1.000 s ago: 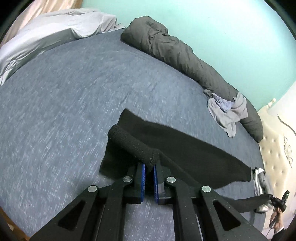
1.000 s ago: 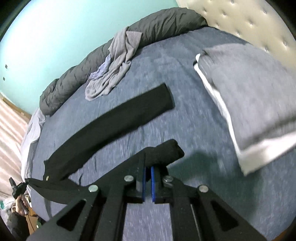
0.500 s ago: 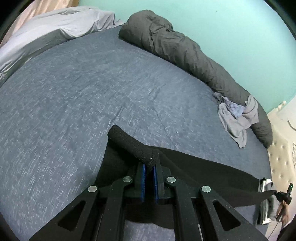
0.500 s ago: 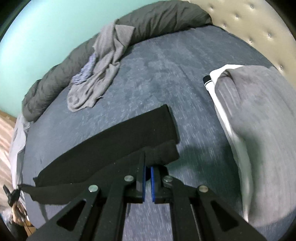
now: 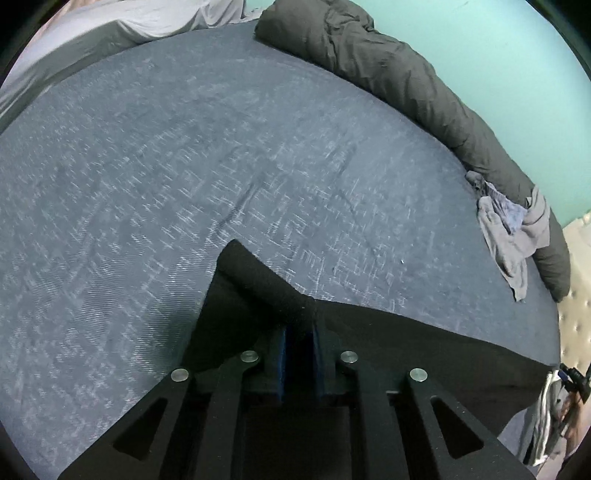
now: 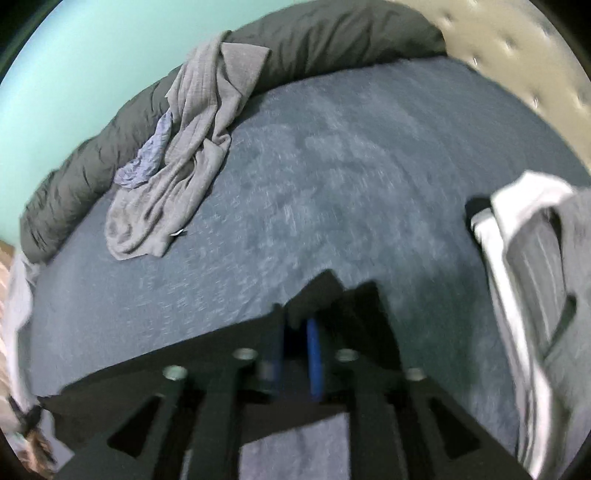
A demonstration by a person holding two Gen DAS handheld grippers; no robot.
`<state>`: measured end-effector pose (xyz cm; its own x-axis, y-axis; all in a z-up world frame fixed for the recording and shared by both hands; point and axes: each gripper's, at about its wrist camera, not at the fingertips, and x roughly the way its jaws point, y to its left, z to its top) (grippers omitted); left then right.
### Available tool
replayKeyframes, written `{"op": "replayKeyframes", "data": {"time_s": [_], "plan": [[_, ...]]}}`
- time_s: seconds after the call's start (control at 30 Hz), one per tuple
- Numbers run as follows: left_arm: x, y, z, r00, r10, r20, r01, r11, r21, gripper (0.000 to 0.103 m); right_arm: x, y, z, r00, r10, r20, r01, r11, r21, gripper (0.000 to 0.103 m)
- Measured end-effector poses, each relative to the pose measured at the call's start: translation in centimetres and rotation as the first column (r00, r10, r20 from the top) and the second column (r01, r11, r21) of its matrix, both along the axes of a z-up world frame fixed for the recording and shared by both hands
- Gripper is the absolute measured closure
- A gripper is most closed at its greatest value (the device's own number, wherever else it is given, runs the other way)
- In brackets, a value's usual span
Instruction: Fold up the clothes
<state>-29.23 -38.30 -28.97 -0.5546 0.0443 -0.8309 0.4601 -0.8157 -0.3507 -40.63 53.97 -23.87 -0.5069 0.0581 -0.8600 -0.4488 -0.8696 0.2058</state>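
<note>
— How far along are you with the black cloth (image 5: 424, 354)?

— One fold looks done, I'd say. The near edge now lies along the far edge, so the cloth is a long doubled strip across the near part of the bed (image 5: 221, 155). My left tongs (image 5: 300, 360) have just been opening; the pads stand a little apart with the left corner between them, and whether they press it I cannot tell. My right tongs (image 6: 297, 356) have just been opening too, wider, and the right corner sits in the gap, loose as far as the blurred picture shows.

— And what's left?

— The strip wants at least one more fold, end to end, I judge. The grey clothes (image 6: 177, 162) lie crumpled at the far side against the rolled duvet (image 5: 406, 88), not yet folded. A grey and white pile (image 6: 535, 295) to the right looks folded already.

— Room to work?

— Plenty. The sheet between the strip and the duvet is bare, so there's open ground far of the strip. To the right the pile sits near the strip's end, with the headboard (image 6: 517, 48) beyond, so I'd fold leftward or keep that end short. To the far left a pale sheet (image 5: 110, 29) marks the bed's edge, well apart from my tongs.
</note>
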Motion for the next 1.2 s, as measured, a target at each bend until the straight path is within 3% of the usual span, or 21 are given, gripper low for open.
{"op": "replayKeyframes", "data": {"time_s": [0.03,0.07,0.27,0.53,0.9,1.07,1.2], "plan": [[0.1,0.0,0.0,1.0,0.003,-0.01,-0.003,1.0,0.001,0.083,0.2,0.2,0.0,1.0,-0.002,-0.026,0.003,1.0,0.014,0.048],[0.2,0.1,0.0,1.0,0.006,-0.019,-0.006,1.0,0.001,0.078,0.5,0.5,0.0,0.999,-0.006,-0.048,0.007,1.0,0.017,0.042],[2.1,1.5,1.7,0.998,0.015,-0.065,-0.018,0.999,-0.043,0.052,3.1,1.6,-1.3,0.996,0.02,-0.089,-0.016,0.999,0.036,0.042],[4.3,4.6,1.6,0.995,-0.051,-0.087,0.047,0.998,-0.047,0.052,6.0,2.3,-5.9,0.997,0.01,-0.082,-0.018,0.995,-0.095,0.042],[3.7,9.4,-2.1,0.991,-0.123,-0.047,0.12,0.991,-0.062,0.048,4.9,2.2,-9.3,0.994,-0.052,-0.1,0.027,0.971,-0.237,0.042],[3.8,9.7,-2.3,0.99,-0.14,-0.031,0.137,0.988,-0.07,0.048,5.1,2.4,-9.4,0.991,-0.084,-0.107,0.061,0.978,-0.201,0.086],[3.7,9.7,-2.2,0.99,-0.142,-0.023,0.14,0.987,-0.074,0.047,5.4,1.7,-8.0,0.989,-0.052,-0.136,0.035,0.991,-0.13,0.097]]}}
